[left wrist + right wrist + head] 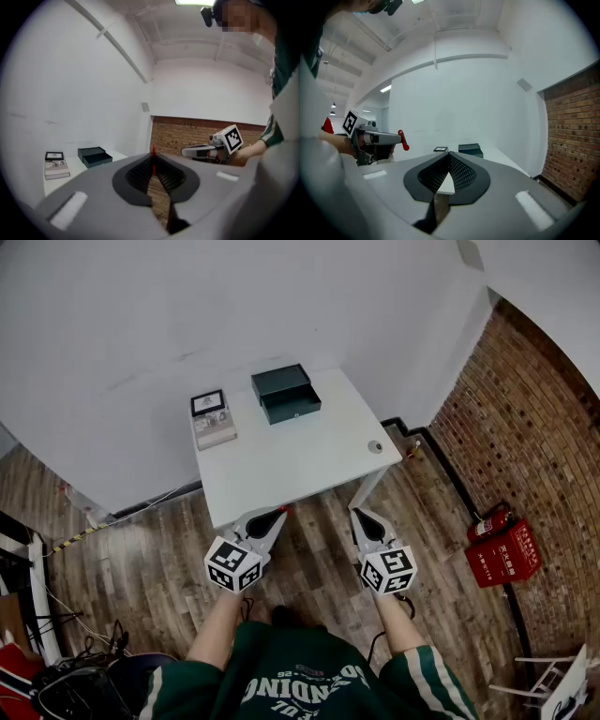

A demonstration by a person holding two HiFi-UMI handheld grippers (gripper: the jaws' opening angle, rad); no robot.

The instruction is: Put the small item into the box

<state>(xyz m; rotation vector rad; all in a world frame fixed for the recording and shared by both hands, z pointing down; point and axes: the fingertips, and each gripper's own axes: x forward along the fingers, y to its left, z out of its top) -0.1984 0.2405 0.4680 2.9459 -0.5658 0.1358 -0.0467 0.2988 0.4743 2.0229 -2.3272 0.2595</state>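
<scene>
A dark box [286, 393] stands at the back of the white table [281, 465], with its front part lying lower and open. A small round grey item [375, 446] lies near the table's right edge. Both grippers hang in front of the table, over the floor. My left gripper [280, 510] points at the table's front edge with its jaws shut and nothing between them. My right gripper [357, 512] is likewise shut and empty. The left gripper view shows the box [96, 156] far off; the right gripper view shows the box [470, 149] beyond the closed tips.
A small framed picture on a stack of booklets [212, 418] sits left of the box. A brick wall [525, 446] and red fire extinguishers [502, 551] are on the right. Cables and clutter [56, 652] lie at the lower left on the wooden floor.
</scene>
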